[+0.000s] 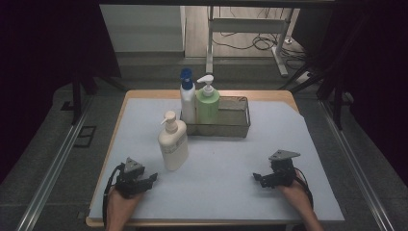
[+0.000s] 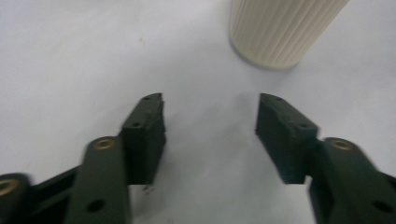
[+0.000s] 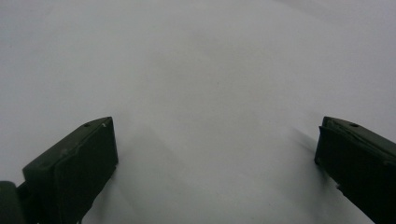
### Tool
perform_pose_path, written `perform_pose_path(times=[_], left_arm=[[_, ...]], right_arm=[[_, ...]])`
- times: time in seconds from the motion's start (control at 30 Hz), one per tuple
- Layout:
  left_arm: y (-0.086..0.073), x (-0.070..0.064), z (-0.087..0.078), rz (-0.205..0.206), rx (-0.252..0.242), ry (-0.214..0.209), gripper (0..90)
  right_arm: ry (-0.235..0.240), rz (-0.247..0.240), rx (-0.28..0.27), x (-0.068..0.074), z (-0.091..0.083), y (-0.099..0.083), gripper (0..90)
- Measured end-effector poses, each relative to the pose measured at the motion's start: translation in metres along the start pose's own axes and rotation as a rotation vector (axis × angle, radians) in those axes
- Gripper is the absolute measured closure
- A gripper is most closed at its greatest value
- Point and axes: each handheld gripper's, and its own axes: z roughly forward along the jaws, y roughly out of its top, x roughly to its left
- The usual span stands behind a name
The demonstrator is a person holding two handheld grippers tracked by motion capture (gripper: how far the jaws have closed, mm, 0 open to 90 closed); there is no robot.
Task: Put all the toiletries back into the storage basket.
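Note:
A cream pump bottle (image 1: 173, 142) stands on the white table cover, left of centre; its ribbed base (image 2: 280, 30) rises ahead and to the right of my left jaws. My left gripper (image 1: 153, 178) (image 2: 210, 119) rests low on the cover just left of and nearer than that bottle, open with nothing between its jaws. My right gripper (image 1: 256, 178) (image 3: 215, 140) lies on the cover at the front right, pointing left, open wide over bare cover. A green pump bottle (image 1: 208, 103) and a white bottle with a blue cap (image 1: 187, 96) stand in the left end of a metal basket (image 1: 238, 126).
The basket sits at the back middle of the table, its right part holding nothing. The white cover (image 1: 226, 173) spans most of the wooden tabletop (image 1: 144, 94). Metal rails (image 1: 53, 168) run along both sides of the table. A white stand and cables (image 1: 262, 41) lie on the floor beyond.

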Motion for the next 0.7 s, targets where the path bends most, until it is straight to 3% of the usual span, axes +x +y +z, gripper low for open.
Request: perform_pose_path(times=[0.1, 0.27, 0.5, 0.7], left_arm=[[0.007, 0.0, 0.003, 0.032, 0.012, 0.013, 54.3], [0.02, 0.002, 0.013, 0.043, 0.018, -0.005, 71.5], [0.038, 0.0, 0.032, 0.049, 0.027, -0.022, 89.0], [0.047, -0.001, 0.046, 0.063, 0.038, -0.024, 89.5]], right_arm=[[0.0, 0.0, 0.0, 0.0, 0.0, 0.0, 0.0], [0.001, 0.001, 0.0, 0.0, 0.0, 0.0, 0.0], [0.0, 0.0, 0.0, 0.0, 0.0, 0.0, 0.0], [-0.002, -0.002, 0.002, 0.0, 0.0, 0.0, 0.0]])
